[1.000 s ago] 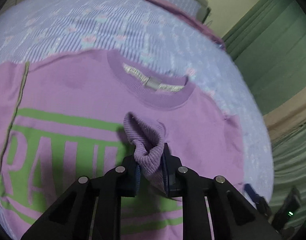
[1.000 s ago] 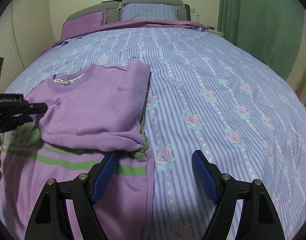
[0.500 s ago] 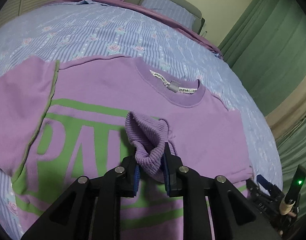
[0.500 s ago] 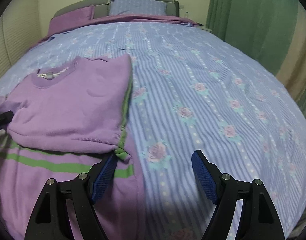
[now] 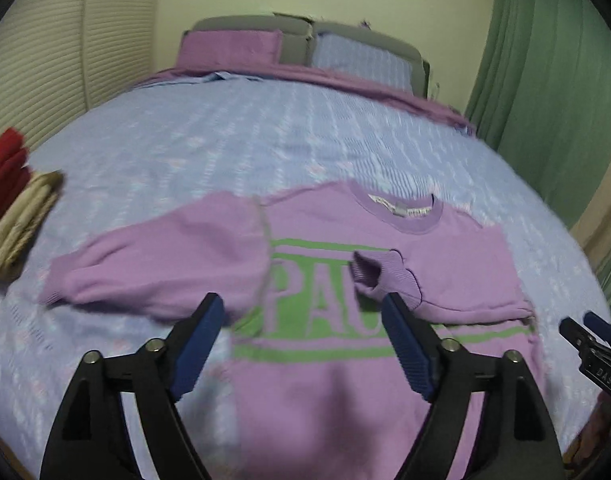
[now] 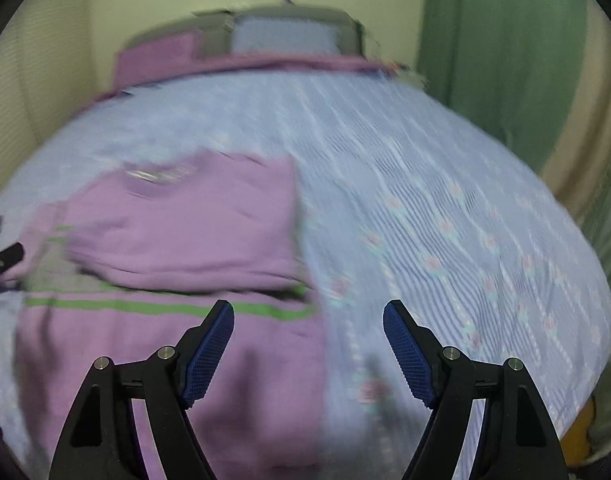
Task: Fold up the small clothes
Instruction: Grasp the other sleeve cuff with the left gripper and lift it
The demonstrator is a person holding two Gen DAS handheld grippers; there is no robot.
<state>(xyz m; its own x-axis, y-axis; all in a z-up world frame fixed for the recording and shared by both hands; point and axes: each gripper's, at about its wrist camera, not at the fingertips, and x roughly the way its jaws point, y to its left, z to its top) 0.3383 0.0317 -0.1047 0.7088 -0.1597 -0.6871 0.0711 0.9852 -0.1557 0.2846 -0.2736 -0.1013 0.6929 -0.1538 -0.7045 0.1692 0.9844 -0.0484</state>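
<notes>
A purple sweatshirt [image 5: 329, 384] with green lettering lies flat on the bed, collar away from me. Its right sleeve is folded across the chest, the ribbed cuff [image 5: 379, 274] resting on the letters. Its left sleeve [image 5: 157, 256] is spread out to the left. My left gripper [image 5: 301, 320] is open and empty, above the sweatshirt's lower half. My right gripper [image 6: 307, 322] is open and empty, over the sweatshirt's right edge; the sweatshirt [image 6: 177, 232] shows blurred in that view. The right gripper's tip also shows in the left wrist view [image 5: 589, 336].
The bed [image 5: 225, 140] has a blue striped floral cover. Folded red and beige clothes [image 5: 13, 204] sit stacked at the left edge. Pillows [image 5: 357, 56] and a headboard are at the far end. Green curtains [image 5: 553, 60] hang on the right.
My left gripper has opened and let go of the sleeve cuff, which now lies on the chest. Both grippers have pulled back and tilted up; the views are motion-blurred.
</notes>
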